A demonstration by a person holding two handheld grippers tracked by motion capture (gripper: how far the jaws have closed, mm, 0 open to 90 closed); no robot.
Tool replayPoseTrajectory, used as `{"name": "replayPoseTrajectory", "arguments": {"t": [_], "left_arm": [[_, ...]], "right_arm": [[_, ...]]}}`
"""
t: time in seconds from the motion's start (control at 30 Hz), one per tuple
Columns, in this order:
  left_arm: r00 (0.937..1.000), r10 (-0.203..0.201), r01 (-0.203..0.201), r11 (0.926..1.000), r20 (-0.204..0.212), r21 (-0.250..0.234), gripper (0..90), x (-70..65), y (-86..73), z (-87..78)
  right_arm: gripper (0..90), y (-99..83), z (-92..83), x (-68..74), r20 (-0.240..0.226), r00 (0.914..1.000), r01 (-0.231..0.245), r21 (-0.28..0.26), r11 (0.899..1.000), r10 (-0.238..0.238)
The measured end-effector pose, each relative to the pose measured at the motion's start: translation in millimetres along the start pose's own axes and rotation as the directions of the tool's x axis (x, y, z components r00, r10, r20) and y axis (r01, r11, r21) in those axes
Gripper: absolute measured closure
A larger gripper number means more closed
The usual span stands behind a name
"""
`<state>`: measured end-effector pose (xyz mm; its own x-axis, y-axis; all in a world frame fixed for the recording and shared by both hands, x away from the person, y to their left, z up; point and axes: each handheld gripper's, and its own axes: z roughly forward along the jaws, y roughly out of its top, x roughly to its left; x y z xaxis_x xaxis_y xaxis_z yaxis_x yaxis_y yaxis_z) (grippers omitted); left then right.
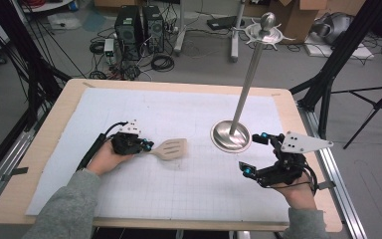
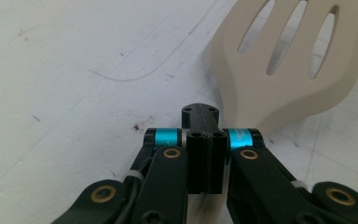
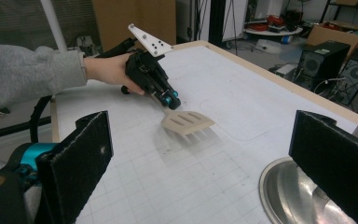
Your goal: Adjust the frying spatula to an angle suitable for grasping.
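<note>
On the white table mat (image 1: 129,199), the left gripper (image 1: 146,146) is clamping a slotted spatula (image 1: 170,148) by its handle to lift it, while the right gripper (image 1: 254,154) is waiting wide open near the metal stand (image 1: 230,135).

On the bench (image 1: 49,149) I count one white grid mat (image 1: 144,189). On the mat I see one beige slotted spatula (image 1: 171,148) with three slots in its blade. I also count one metal stand (image 1: 238,99), made of one round base and one pole. I work with two claws: the left claw (image 1: 148,146) and the right claw (image 1: 255,153).
</note>
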<state>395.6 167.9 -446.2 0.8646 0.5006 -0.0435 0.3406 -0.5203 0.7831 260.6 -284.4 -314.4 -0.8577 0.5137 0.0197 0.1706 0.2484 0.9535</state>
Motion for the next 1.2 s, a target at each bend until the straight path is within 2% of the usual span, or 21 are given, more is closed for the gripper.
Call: {"name": "replayPoseTrajectory", "arguments": {"t": [0.33, 0.43, 0.53, 0.67, 0.7, 0.83, 0.93, 1.03, 1.1, 1.2], "left_arm": [[0.9994, -0.022, 0.022, 0.9997, -0.028, 0.013, 89.8, -5.8, 1.0, -1.5], [0.9994, -0.018, 0.018, 0.9997, -0.028, 0.014, 89.8, -8.2, -0.4, -3.1], [0.9995, -0.028, 0.028, 0.9996, -0.014, 0.009, 89.8, -9.1, -2.4, -4.8], [0.9979, -0.064, 0.064, 0.9979, 0.009, 0.007, 89.8, -9.0, -4.6, -6.5], [0.9988, -0.049, 0.049, 0.9987, 0.004, 0.013, 89.8, -10.3, -4.5, -7.3], [0.9990, -0.044, 0.044, 0.9988, 0.010, 0.020, 89.8, -13.8, -5.2, -10.3], [0.9987, -0.041, 0.041, 0.9991, 0.031, 0.009, 89.8, -15.3, -7.5, -13.7], [0.9980, -0.021, 0.020, 0.9997, 0.060, 0.014, 89.8, -15.3, -9.4, -17.6], [0.9969, -0.024, 0.022, 0.9996, 0.076, 0.018, 89.8, -14.8, -10.8, -19.1], [0.9965, -0.028, 0.026, 0.9995, 0.079, 0.015, 89.8, -15.4, -11.9, -19.8]], "right_arm": [[5.0, -0.5, -1.0, -0.5, 0.004, 1.0000, 0.002, 0.000, 1.000, -0.002], [5.1, -0.1, -1.0, 0.3, 0.002, 1.0000, 0.002, 0.000, 1.000, -0.002], [5.0, 0.0, -0.7, 0.5, 0.002, 1.0000, 0.002, 0.001, 1.000, -0.002], [5.1, -0.3, 0.6, 0.8, 0.001, 1.0000, 0.001, 0.006, 1.000, -0.001], [5.1, -0.3, 1.0, 0.8, 0.002, 1.0000, 0.004, 0.005, 1.000, -0.004], [5.0, 0.0, 1.0, 1.4, -0.002, 1.0000, 0.003, 0.008, 1.000, -0.003], [5.0, -0.1, 0.7, 1.2, -0.001, 1.0000, 0.006, 0.006, 1.000, -0.006], [5.1, -0.2, 1.2, 1.6, 0.000, 1.0000, 0.006, 0.014, 1.000, -0.006], [5.0, -0.3, 1.8, 1.5, -0.001, 0.9999, 0.010, 0.016, 1.000, -0.010], [5.1, -0.3, 2.2, 1.5, -0.002, 1.0000, 0.007, 0.018, 1.000, -0.007]]}}
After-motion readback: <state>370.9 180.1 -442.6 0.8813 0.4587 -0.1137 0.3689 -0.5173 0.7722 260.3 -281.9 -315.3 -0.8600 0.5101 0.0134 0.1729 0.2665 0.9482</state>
